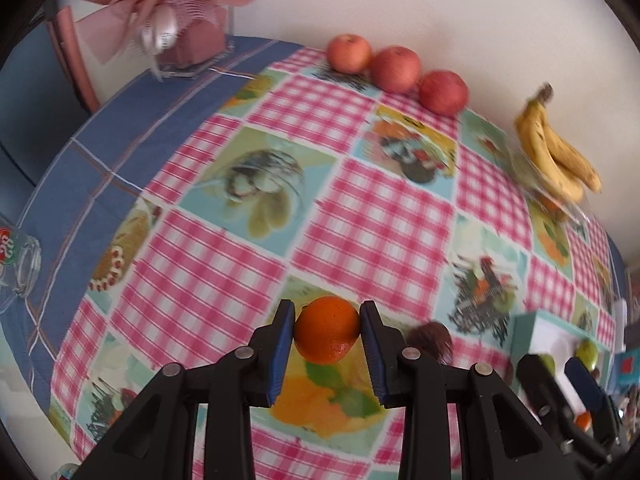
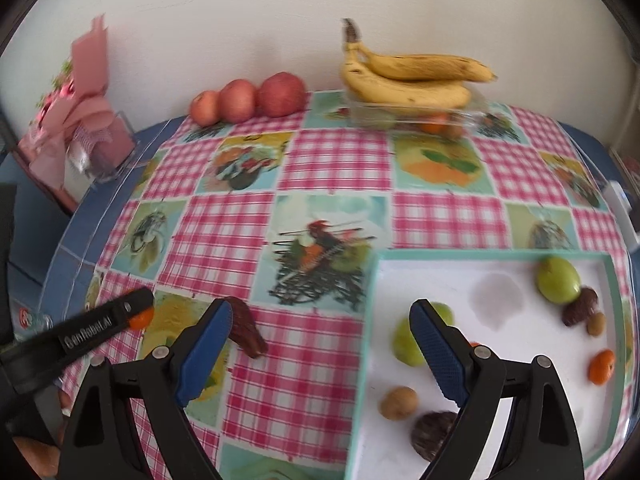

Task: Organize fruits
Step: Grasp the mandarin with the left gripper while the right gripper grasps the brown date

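My left tongs (image 1: 327, 334) are clamped on a small round orange tangerine (image 1: 327, 330) above the bench (image 1: 360, 208). My right tongs (image 2: 320, 344) stand apart, holding nothing, over the edge of the white tray (image 2: 372, 320).

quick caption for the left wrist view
Left gripper clamps a small round orange mandarin above the pink checked tablecloth.

Glossy tablecloth (image 1: 360, 208) — clear-plastic punnet (image 2: 420, 116)

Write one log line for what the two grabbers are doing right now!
left gripper: shut on small orange, above tablecloth | right gripper: open, empty, over tray edge | apples, bananas: by wall
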Available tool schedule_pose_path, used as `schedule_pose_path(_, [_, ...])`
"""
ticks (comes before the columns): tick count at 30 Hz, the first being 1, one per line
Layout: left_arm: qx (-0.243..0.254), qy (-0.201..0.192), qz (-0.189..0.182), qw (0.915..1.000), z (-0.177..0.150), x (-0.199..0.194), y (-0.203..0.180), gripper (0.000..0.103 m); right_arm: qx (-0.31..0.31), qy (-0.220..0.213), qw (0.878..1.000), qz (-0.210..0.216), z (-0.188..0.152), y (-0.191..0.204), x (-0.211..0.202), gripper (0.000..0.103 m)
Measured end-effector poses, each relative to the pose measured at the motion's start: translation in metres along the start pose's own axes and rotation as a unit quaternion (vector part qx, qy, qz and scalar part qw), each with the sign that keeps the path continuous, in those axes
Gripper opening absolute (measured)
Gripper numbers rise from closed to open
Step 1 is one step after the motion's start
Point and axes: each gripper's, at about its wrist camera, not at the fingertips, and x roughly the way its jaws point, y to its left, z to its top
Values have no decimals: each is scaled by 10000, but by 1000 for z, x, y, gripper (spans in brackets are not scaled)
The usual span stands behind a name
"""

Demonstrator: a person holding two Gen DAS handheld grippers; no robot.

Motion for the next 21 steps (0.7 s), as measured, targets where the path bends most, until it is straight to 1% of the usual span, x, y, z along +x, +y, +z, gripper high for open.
schedule_pose_path(3, [-237, -75, 82, 9997, 7, 0, 16, 36, -131, 94, 9998, 100, 1, 14, 12, 89])
schedule_pose_path(6, [-466, -65, 55, 9989, 12, 1, 30, 36, -294, 211, 9990, 245, 1, 31, 24, 89])
schedule_pose_path(8, [-549, -51, 46, 9985, 14, 2, 36, 36, -417, 280, 9984, 265, -1, 40, 31, 89])
schedule_pose_path(13, [-629, 1, 4, 9980, 14, 5, 40, 36, -555, 528, 9966, 310, -4, 55, 53, 89])
schedule_pose_path(17, [-609, 21, -11, 9981, 14, 6, 39, 36, -649, 618, 9956, 283, -8, 60, 63, 88])
schedule_pose_path(18, [-604, 23, -18, 9982, 14, 6, 38, 36, -660, 632, 9954, 290, -9, 61, 64, 86])
schedule_pose_path(20, [-599, 22, -24, 9982, 14, 6, 38, 36, -708, 645, 9950, 271, -10, 63, 66, 68])
schedule_pose_path(21, [-603, 20, -19, 9982, 14, 6, 38, 36, -740, 649, 9949, 227, -10, 64, 66, 66])
